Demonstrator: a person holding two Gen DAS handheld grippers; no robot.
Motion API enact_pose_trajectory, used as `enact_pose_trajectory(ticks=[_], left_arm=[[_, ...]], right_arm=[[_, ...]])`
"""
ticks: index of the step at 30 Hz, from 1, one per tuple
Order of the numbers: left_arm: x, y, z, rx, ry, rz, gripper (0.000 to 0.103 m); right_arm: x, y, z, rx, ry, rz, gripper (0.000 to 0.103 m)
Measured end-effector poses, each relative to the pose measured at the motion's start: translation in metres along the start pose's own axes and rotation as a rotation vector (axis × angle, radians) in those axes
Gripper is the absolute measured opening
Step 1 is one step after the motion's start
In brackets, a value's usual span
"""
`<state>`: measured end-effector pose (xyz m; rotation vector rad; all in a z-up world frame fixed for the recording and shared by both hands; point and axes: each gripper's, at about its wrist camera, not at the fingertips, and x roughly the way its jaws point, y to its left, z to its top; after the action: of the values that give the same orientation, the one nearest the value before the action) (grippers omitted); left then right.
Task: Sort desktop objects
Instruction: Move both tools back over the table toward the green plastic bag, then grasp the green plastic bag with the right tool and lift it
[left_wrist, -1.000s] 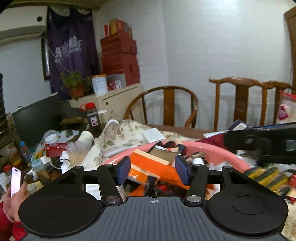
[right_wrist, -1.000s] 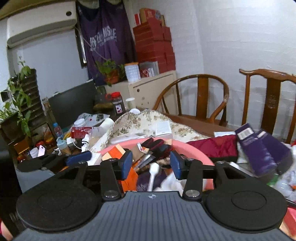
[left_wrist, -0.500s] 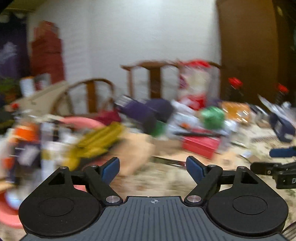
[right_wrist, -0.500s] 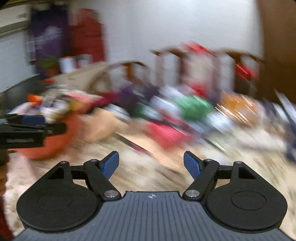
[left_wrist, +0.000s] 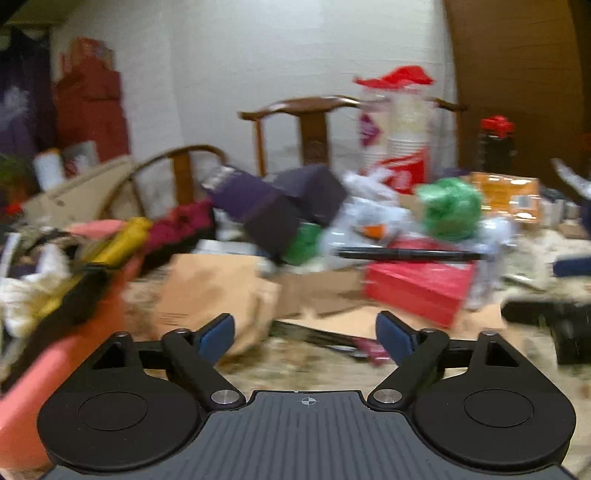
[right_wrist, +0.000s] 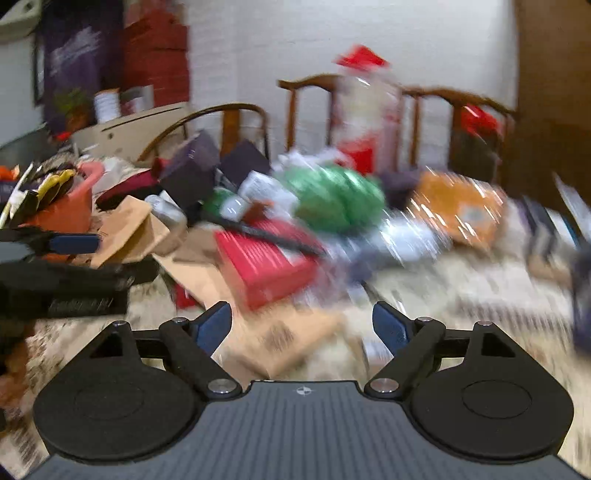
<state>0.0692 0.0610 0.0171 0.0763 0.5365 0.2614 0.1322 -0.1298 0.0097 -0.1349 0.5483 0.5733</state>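
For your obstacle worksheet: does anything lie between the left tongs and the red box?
Yes. Brown cardboard sheets and a dark pen-like item lie on the table between the open left tongs and the red box.

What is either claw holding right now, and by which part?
Nothing. The left claw and right claw are both open and empty, above the cluttered table.

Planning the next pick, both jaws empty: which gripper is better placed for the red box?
Probably right. The red box lies just ahead of the right gripper, near centre of its open jaws. For the left gripper it sits off to the right. Both views are blurred.
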Motion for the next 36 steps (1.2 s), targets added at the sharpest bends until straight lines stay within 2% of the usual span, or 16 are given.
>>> enact_pose_trajectory(ticks=[3,6,11,14,16,19,20,21,22,23,25,26,27,30,32,36], left_arm=[[0.002,0.011,0.005,-0.031,0.008,0.021,0.093],[0.004,0.01,0.006,-0.016,0.015,0.035,0.094],[0.007,0.006,0.002,0.004,0.027,0.027,0.096],[0.009,0.007,0.002,0.002,0.033,0.032,0.096],[0.01,0.009,0.002,-0.012,0.04,0.023,0.096],[0.009,0.013,0.003,-0.039,0.046,0.006,0.096],[0.008,0.015,0.003,-0.048,0.049,0.008,0.097],[0.008,0.016,0.004,-0.047,0.057,0.003,0.102],[0.006,0.017,0.004,-0.053,0.055,-0.016,0.102],[0.006,0.018,0.004,-0.063,0.055,-0.031,0.102],[0.0,0.016,0.004,-0.05,0.04,-0.053,0.102],[-0.004,0.012,0.004,-0.037,0.024,-0.066,0.103],[-0.008,0.009,0.004,-0.03,0.004,-0.074,0.103],[-0.017,-0.001,0.004,0.025,-0.044,-0.034,0.103],[-0.017,-0.003,0.004,0.027,-0.048,-0.029,0.103],[-0.013,0.003,0.005,-0.009,-0.023,-0.034,0.103]], right_arm=[[0.022,0.006,0.027,0.0,-0.026,0.035,0.086],[0.045,0.019,0.053,-0.066,-0.018,0.06,0.087],[0.1,0.037,0.076,-0.214,0.124,0.059,0.09],[0.129,0.03,0.079,-0.164,0.192,0.052,0.102],[0.138,0.019,0.079,-0.065,0.215,0.092,0.103],[0.126,0.028,0.071,-0.107,0.232,0.109,0.103],[0.117,0.033,0.067,-0.134,0.259,0.145,0.103],[0.107,0.037,0.063,-0.149,0.253,0.165,0.1],[0.097,0.035,0.061,-0.114,0.25,0.157,0.101],[0.087,0.029,0.059,-0.048,0.263,0.188,0.102],[0.063,0.014,0.05,0.049,0.294,0.321,0.101],[0.056,0.007,0.047,0.086,0.312,0.325,0.1],[0.048,0.001,0.044,0.116,0.316,0.308,0.1],[0.019,-0.021,0.042,0.118,0.226,0.215,0.1],[0.011,-0.035,0.048,0.125,0.154,0.081,0.1],[0.024,-0.051,0.057,0.144,0.179,-0.021,0.1]])
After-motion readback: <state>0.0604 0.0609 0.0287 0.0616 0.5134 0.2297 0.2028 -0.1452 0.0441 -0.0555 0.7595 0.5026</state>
